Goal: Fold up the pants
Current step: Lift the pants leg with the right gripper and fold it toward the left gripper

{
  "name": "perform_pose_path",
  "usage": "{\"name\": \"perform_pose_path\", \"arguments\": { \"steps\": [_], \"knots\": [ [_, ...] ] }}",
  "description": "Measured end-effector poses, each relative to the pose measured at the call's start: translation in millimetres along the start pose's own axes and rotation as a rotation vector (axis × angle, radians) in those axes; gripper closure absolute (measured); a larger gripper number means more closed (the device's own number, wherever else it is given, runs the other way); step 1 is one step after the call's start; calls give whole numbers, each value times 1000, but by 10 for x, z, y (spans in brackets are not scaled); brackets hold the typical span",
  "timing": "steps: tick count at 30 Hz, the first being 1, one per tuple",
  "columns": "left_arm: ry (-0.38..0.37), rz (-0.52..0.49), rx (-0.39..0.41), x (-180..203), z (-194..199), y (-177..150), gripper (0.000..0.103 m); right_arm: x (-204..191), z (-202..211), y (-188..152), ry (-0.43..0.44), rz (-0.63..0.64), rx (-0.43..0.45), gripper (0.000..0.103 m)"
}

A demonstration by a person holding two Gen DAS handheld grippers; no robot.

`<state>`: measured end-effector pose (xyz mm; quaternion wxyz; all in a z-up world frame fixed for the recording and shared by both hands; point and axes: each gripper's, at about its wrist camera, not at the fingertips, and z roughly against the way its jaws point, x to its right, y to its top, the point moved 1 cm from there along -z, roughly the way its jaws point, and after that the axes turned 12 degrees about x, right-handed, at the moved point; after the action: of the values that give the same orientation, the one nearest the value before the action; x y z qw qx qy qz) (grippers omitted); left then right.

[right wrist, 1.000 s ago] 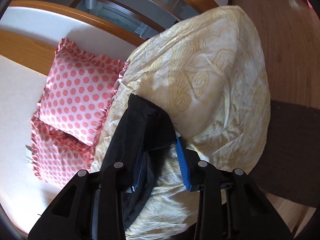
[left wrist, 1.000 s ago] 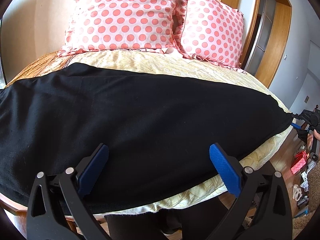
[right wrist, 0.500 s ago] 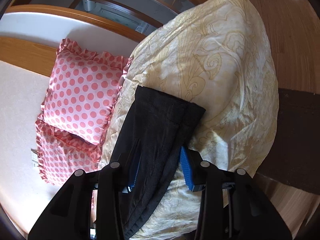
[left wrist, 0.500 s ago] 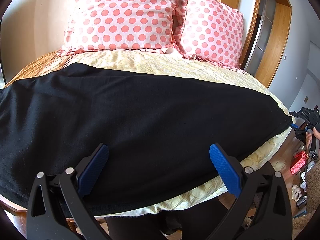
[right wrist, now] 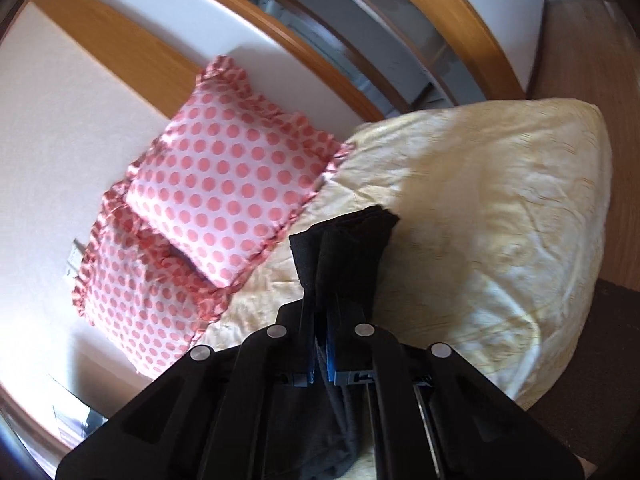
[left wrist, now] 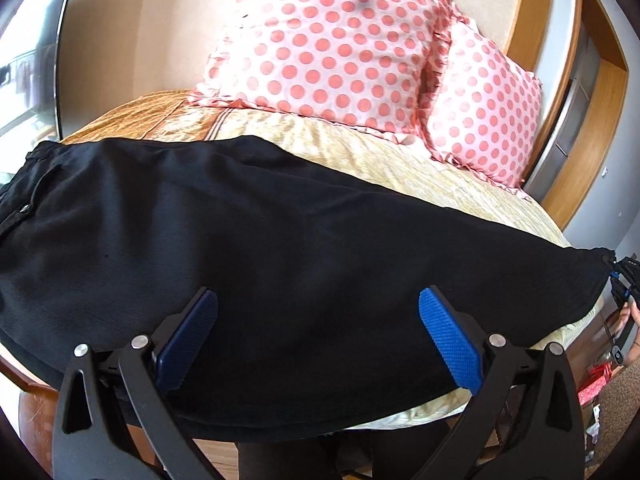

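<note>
Pants [left wrist: 248,248] of black knit lie stretched lengthwise across the near edge of the bed, waistband end toward the left of the left wrist view, where a pocket opening and a small fastener show, and the leg hems far off to the right. That long, flat layout looks chosen so the hems can be carried over toward the waist in one fold. The right gripper [right wrist: 321,320] has its blue pads pinched together on the bunched hem end, the cloth rising in a tuft above the fingers and hanging in a dark fold below them; the same gripper shows small at the right edge of the left view, at the tip of the garment. Gripping the hems together probably keeps both legs aligned while they travel. The left gripper [left wrist: 318,332] hovers above the middle of the pants with its fingers spread wide and nothing between them, likely placed to pin or catch the fabric near the fold line.

Beneath lies a pale yellow patterned bedspread [left wrist: 420,168], somewhat wrinkled. Two pink polka-dot pillows [left wrist: 332,40] lean against a cream headboard [left wrist: 152,40] framed in wood. Wooden flooring [right wrist: 576,32] and a dark rug [right wrist: 600,360] lie beyond the bed.
</note>
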<state>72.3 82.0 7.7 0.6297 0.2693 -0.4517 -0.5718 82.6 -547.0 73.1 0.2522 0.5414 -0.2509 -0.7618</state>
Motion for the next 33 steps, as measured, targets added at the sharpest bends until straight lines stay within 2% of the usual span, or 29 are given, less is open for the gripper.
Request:
{"name": "perform_pose_path", "arguments": {
  "steps": [3,6,11,15,17,20,23,27,29,31,33],
  "knots": [
    [17,50,-5,-160,-7,18,2,-549,-127,-119,127,73,-56,99],
    [26,53,6,-206,22,35,2,-1162,-330,-416,265,140,-160,99],
    [31,47,30,-220,116,54,2,-2082,-618,-1258,472,222,-389,99],
    [47,66,42,-295,170,73,2,-2621,-691,-2001,604,251,-590,99],
    [56,73,44,-341,197,64,2,-2759,-685,-2436,632,291,-713,99],
    [65,76,38,-426,230,39,2,-2740,-689,-3043,570,384,-886,99],
    [69,81,45,-494,275,25,2,-2692,-711,-3144,546,364,-909,99],
    [66,101,47,-554,277,24,2,-2986,-532,-2926,629,400,-794,99],
    [68,99,45,-553,271,15,2,-3087,-447,-3007,654,475,-817,99],
    [69,93,43,-556,279,12,2,-3098,-413,-3097,656,488,-862,98],
    [63,97,46,-571,296,11,2,-3113,-344,-3178,669,520,-862,98]
  ]
}}
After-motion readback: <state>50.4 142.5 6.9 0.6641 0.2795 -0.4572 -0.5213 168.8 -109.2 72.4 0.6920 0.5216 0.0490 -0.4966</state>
